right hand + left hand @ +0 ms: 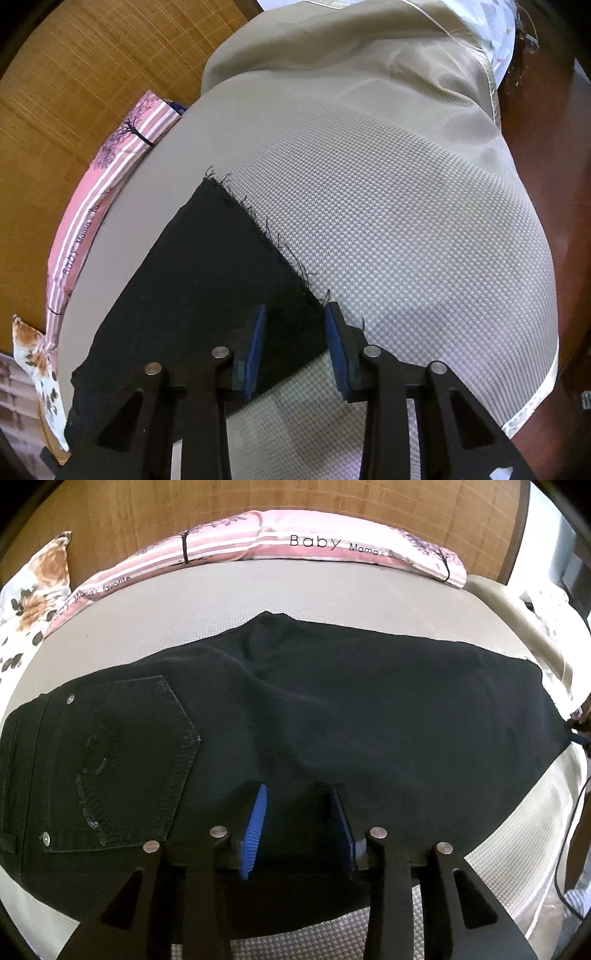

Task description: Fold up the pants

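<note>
The black pants point(295, 709) lie flat across the bed point(192, 602), legs together, left gripper point(299, 827) over the seat and right gripper point(295, 347) at the frayed hem, both jaws apart and empty, so the next fold likely needs that hem pinched.

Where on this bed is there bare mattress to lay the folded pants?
Bare mattress lies right of the frayed hem, and a strip runs between the black pants and the pink pillow. The pants crowd the middle.
</note>
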Demonstrator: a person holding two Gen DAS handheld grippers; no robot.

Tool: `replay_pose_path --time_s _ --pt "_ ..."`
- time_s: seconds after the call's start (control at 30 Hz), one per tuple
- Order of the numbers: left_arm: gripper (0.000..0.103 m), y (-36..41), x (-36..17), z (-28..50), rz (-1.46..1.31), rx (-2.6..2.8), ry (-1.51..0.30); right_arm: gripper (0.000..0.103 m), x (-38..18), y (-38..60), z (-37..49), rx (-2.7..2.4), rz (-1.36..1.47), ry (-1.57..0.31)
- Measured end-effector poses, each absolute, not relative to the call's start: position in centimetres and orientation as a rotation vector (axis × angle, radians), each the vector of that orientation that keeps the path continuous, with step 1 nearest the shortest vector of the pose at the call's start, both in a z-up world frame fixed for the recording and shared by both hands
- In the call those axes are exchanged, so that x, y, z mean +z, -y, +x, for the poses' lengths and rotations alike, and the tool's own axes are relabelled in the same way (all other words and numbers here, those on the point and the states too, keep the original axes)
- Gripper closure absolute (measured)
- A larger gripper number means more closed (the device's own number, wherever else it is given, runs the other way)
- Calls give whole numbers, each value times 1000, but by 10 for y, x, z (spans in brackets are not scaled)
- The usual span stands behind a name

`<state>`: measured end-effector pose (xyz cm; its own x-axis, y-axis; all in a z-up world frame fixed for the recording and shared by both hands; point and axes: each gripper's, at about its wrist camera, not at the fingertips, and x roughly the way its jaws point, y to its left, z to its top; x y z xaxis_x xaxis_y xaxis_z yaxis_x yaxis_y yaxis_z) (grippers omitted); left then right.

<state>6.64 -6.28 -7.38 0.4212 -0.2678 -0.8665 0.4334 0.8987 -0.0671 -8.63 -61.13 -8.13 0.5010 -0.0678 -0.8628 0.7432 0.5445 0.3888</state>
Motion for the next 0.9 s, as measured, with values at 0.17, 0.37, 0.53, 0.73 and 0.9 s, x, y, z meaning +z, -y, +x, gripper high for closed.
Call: replay_pose_path --time_s 0.17,0.37,0.53,0.73,0.9 --pt "59 64 -74 67 173 -448 -1048 93 -83 613 -85 -556 899 -901" --pt "59 64 -71 68 167 -440 -1056 97 -63 597 -87 -564 819 -851" --pt "59 50 -71 70 131 -432 -1070 98 -56 590 -93 -604 729 -864" --pt "59 43 -74 66 166 -432 -1054 99 -82 595 -93 -660 729 -911" --pt "59 41 -74 67 157 -432 -1047 97 -81 593 -91 -674 719 -929"
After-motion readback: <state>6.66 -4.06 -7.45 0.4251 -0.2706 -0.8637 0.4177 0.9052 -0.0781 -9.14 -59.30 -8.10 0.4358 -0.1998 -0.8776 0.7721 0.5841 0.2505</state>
